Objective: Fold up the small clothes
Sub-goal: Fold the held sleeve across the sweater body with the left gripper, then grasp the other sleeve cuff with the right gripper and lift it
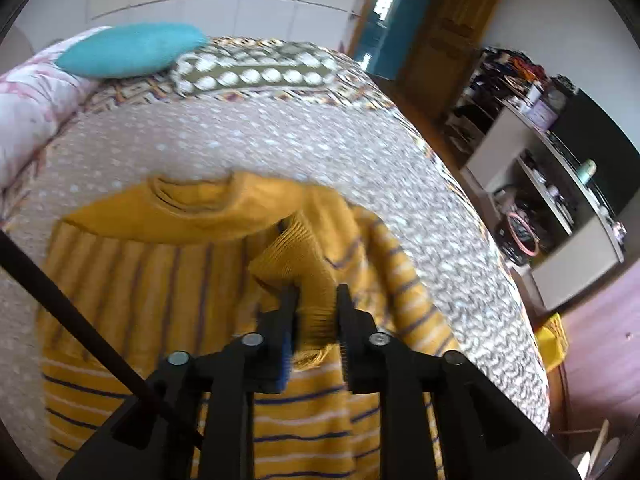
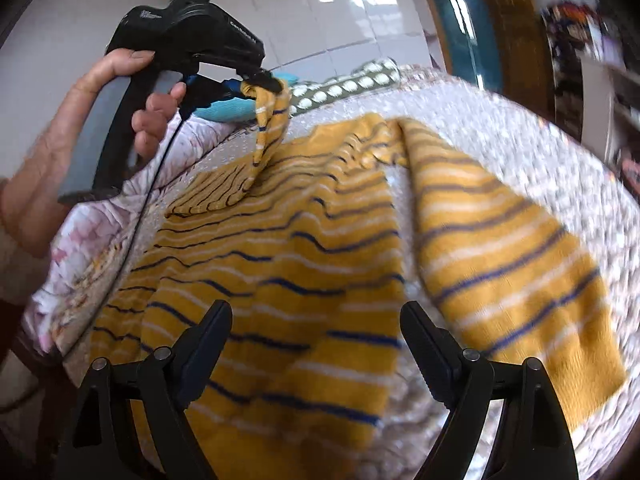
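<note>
A mustard sweater (image 1: 160,280) with navy and white stripes lies flat on a dotted bedspread (image 1: 280,140), collar toward the pillows. My left gripper (image 1: 317,300) is shut on one sleeve's ribbed cuff (image 1: 296,264) and holds it above the sweater's body. From the right wrist view that gripper (image 2: 266,80) sits in a person's hand (image 2: 60,140), and the sleeve (image 2: 272,128) hangs from its jaws. My right gripper (image 2: 316,316) stands wide open over the sweater's lower body (image 2: 300,240), with nothing between its fingers. The other sleeve (image 2: 500,248) lies spread out to the right.
A teal pillow (image 1: 128,50) and a spotted olive cushion (image 1: 248,74) lie at the head of the bed. A pink floral quilt (image 1: 24,120) is bunched on the left. Cluttered shelves (image 1: 540,180) and a wooden door (image 1: 448,20) stand past the bed's right edge.
</note>
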Demonstrator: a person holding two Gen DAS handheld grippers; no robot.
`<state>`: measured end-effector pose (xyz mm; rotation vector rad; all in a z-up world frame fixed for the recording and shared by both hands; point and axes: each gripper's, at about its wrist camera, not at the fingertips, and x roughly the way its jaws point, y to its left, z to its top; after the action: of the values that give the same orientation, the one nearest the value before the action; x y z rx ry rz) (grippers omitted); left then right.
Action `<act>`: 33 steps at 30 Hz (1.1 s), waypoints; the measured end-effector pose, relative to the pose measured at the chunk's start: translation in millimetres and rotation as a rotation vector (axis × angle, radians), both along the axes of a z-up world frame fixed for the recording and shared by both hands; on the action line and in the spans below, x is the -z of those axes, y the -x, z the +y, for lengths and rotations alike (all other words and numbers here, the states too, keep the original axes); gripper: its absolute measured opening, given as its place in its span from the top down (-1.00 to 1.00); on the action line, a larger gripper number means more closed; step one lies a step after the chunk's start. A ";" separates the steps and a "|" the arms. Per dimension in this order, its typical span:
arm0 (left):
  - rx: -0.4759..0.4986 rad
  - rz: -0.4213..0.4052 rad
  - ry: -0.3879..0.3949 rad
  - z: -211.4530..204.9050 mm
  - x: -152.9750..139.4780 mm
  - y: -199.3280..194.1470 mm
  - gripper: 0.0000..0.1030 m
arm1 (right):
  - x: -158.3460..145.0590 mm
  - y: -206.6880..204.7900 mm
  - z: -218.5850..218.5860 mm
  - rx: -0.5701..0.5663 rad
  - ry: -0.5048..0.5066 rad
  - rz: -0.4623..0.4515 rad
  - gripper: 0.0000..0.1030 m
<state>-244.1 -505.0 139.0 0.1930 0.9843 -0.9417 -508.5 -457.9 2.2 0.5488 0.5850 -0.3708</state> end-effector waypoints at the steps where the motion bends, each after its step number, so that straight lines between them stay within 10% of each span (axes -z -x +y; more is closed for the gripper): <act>1: 0.015 0.019 0.006 -0.3 3.3 3.4 0.51 | 3.8 2.0 -3.5 0.007 -0.027 0.004 -0.74; 7: 0.023 0.075 0.049 44.4 -3.2 -4.6 -0.08 | 6.9 -4.3 5.5 -0.033 0.003 0.047 -0.74; 12: -0.082 -0.085 0.006 121.4 -14.8 0.8 -0.53 | -10.6 -20.5 5.2 -0.047 0.036 0.038 -0.74; 17: -0.198 -0.257 -0.159 184.0 27.8 9.9 -0.54 | -31.6 -51.6 -26.8 -0.008 0.037 0.047 -0.66; 21: -0.268 -0.156 -0.232 225.3 84.0 2.7 -0.54 | -33.5 -49.6 -60.8 0.091 -0.028 0.058 -0.50; 28: -0.300 -0.195 -0.172 253.1 126.7 5.2 -0.75 | -29.2 35.1 -88.8 0.209 -0.004 0.117 -0.50; 33: -0.312 -0.202 -0.177 249.5 130.4 5.4 -0.84 | -23.8 80.0 -60.9 0.078 0.077 0.210 -0.55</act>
<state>-249.6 -255.5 8.6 0.2688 0.8797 -0.5388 -588.5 -518.8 26.0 0.4622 0.7497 -0.5272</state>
